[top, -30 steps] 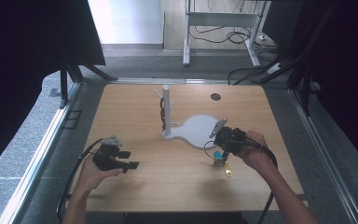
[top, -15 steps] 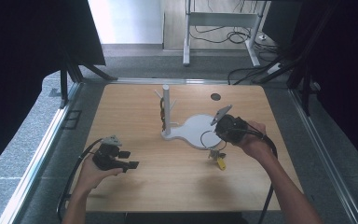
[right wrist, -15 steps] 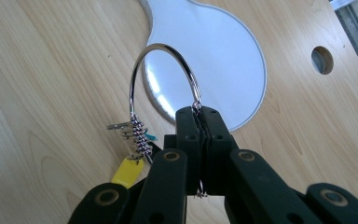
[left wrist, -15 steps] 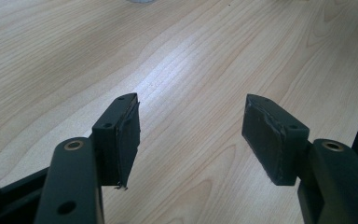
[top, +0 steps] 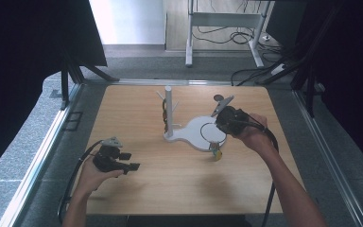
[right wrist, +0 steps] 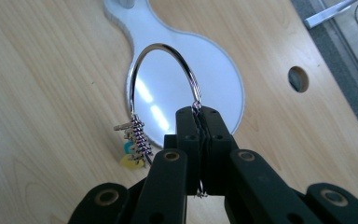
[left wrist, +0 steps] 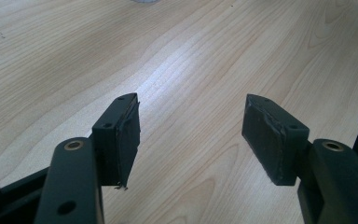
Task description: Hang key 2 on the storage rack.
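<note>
High view: nearest the camera, the person's left hand holds the left claw [top: 131, 166] low over the front left of the wooden tabletop [top: 137, 109]. In the left gripper view its jaws stand apart and released, with bare wood between the pads.

Farther in and to the right, the right hand carries the right claw [top: 213, 134] above the round end of a white stand base [top: 194, 131]. In the right gripper view its jaws are clenched on a silver key ring [right wrist: 161, 70], gripping the wire at one end of the loop. The ring arches out ahead of the jaws over the white base, and a cluster of small keys with yellow and teal tags [right wrist: 133, 149] hangs from its other side over the wood just beside the base.

Beyond that, a white peg post [top: 168, 111] rises upright from the narrow end of the base. A round hole [top: 218, 98] sits in the tabletop near the far edge.
</note>
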`<move>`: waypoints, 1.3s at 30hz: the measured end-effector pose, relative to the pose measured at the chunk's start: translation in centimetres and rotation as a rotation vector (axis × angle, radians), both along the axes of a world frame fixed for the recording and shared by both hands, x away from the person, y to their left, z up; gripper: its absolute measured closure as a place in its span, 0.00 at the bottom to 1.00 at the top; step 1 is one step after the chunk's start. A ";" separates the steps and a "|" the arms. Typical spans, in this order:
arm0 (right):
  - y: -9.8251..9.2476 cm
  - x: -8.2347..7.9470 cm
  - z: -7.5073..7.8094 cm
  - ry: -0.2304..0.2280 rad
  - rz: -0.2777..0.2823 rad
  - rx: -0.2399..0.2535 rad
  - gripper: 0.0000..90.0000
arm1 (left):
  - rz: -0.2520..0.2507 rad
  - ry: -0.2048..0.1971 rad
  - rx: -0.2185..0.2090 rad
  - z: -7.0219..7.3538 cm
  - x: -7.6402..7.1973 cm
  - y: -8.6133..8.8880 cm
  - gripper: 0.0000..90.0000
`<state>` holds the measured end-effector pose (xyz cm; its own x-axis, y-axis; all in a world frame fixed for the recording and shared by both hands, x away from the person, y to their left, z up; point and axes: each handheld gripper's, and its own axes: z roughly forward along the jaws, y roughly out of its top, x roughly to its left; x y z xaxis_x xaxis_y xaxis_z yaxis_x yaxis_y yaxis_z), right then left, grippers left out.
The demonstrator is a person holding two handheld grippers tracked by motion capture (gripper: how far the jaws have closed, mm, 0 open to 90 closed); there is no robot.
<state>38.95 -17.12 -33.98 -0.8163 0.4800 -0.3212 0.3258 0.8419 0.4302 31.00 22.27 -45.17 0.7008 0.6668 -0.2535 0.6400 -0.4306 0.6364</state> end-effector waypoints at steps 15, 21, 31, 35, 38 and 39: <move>1.7 2.1 2.8 -0.064 -0.010 0.007 0.98 | 0.009 -0.002 -0.013 0.0 0.1 0.4 0.42; 2.6 3.2 3.5 -0.071 -0.012 0.007 0.98 | 0.009 -0.001 -0.018 0.1 0.1 0.6 0.42; 4.1 5.8 3.7 -0.078 -0.035 -0.004 0.98 | 0.024 -0.001 -0.033 0.1 0.0 1.2 0.42; 4.7 6.5 3.8 -0.080 -0.037 -0.008 0.98 | 0.024 -0.002 -0.034 0.0 0.0 1.3 0.42; 5.1 7.1 3.8 -0.081 -0.038 -0.008 0.98 | 0.022 -0.004 -0.039 0.1 0.0 1.3 0.42; 5.3 7.3 3.8 -0.081 -0.038 -0.009 0.98 | 0.022 -0.006 -0.040 0.2 0.0 1.3 0.42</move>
<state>46.22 -11.86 -30.20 -0.7690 0.5066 -0.3899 0.3216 0.8336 0.4490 30.95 23.62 -45.02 0.6873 0.6717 -0.2766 0.6456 -0.3903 0.6564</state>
